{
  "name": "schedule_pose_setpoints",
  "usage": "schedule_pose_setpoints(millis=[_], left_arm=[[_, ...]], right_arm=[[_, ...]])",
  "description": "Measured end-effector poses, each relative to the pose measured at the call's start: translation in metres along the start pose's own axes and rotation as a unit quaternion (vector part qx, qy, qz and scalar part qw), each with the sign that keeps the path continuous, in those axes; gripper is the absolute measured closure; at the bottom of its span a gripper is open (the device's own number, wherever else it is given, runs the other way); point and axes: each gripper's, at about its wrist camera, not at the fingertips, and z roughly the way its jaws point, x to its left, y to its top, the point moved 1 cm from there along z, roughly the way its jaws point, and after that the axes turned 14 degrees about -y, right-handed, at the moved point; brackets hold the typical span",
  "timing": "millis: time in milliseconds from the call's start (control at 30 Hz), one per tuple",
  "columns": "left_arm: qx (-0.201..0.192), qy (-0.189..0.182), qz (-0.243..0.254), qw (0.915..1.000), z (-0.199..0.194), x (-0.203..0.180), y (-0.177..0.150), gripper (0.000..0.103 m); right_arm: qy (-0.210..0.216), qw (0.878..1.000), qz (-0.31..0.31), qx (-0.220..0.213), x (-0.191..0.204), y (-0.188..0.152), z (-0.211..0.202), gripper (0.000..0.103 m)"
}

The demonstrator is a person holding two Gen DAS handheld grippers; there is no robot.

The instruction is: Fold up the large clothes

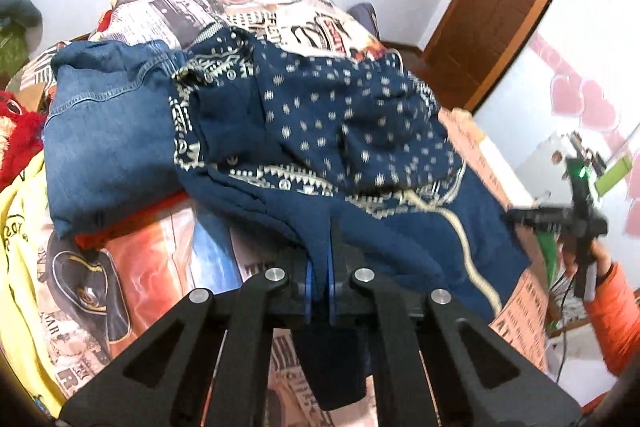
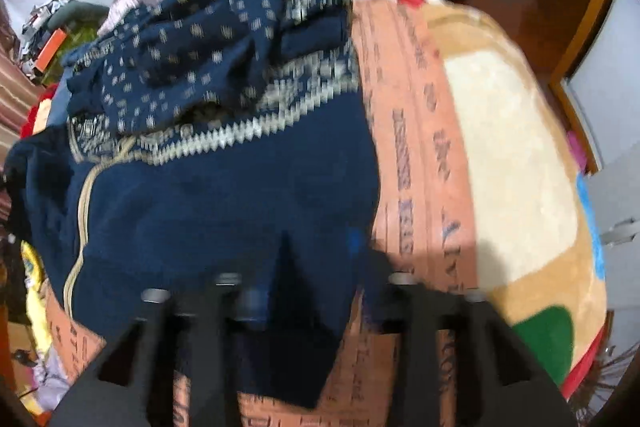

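Note:
A large navy sweater (image 1: pixel 320 131) with cream dots and zigzag bands lies crumpled on the printed bedspread (image 1: pixel 168 239). My left gripper (image 1: pixel 320 267) is shut on its near hem, with navy cloth pinched between the blue pads. In the right wrist view, which is blurred by motion, the same sweater (image 2: pixel 224 187) fills the left half. My right gripper (image 2: pixel 316 259) has its jaws spread wide, and the hem drapes over the left finger (image 2: pixel 286 259). The right gripper also shows in the left wrist view (image 1: pixel 516 215), at the sweater's right edge.
Folded blue denim (image 1: pixel 108 131) lies left of the sweater. A yellow garment (image 1: pixel 20 235) and red plush (image 1: pixel 16 131) sit at the far left. A wooden door (image 1: pixel 504 3) stands beyond the bed. A beige blanket (image 2: pixel 504 155) covers the bed's right side.

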Motion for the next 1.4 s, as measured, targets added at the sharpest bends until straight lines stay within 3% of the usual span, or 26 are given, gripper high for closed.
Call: schedule_pose_setpoints(millis=[100,200,333,500,567,633,733,800,1033,1167,1400], left_arm=[[-0.003,0.000,0.000,1.0000,0.001,0.001,0.002,0.099],[0.004,0.004,0.002,1.0000,0.005,0.000,-0.001,0.099],[0.009,-0.001,-0.007,0.9999,0.011,0.003,-0.004,0.099],[0.005,-0.008,-0.014,0.9999,0.010,0.002,-0.004,0.099],[0.002,-0.014,-0.018,0.9997,0.009,0.002,-0.002,0.099],[-0.002,-0.022,-0.023,0.9995,0.008,0.002,0.001,0.099],[-0.008,-0.042,-0.030,0.9986,0.006,0.003,0.006,0.099],[-0.013,-0.041,-0.028,0.9987,0.004,0.003,0.010,0.099],[-0.063,-0.041,-0.039,0.9964,-0.017,0.014,0.056,0.100],[-0.094,-0.042,-0.063,0.9927,-0.024,0.033,0.098,0.100],[-0.110,0.042,-0.088,0.9892,0.012,0.086,0.160,0.100]], right_arm=[[0.011,1.000,0.007,0.022,-0.001,-0.006,0.014,0.052],[0.014,1.000,0.020,0.014,-0.003,-0.010,0.019,0.048],[0.061,0.997,0.053,0.014,-0.015,-0.009,0.033,0.048],[0.073,0.994,0.077,0.018,-0.022,0.001,0.041,0.045],[0.075,0.994,0.076,0.017,-0.017,0.004,0.040,0.056],[0.100,0.992,0.071,0.020,-0.011,0.007,0.037,0.085],[0.099,0.994,0.052,0.012,-0.002,0.013,0.026,0.091],[0.092,0.995,0.038,-0.016,0.007,0.020,0.013,0.092],[0.111,0.986,0.025,-0.124,0.023,0.078,-0.044,0.093],[0.101,0.982,0.036,-0.157,0.026,0.126,-0.052,0.093],[0.072,0.980,0.092,-0.161,0.020,0.212,-0.018,0.093]])
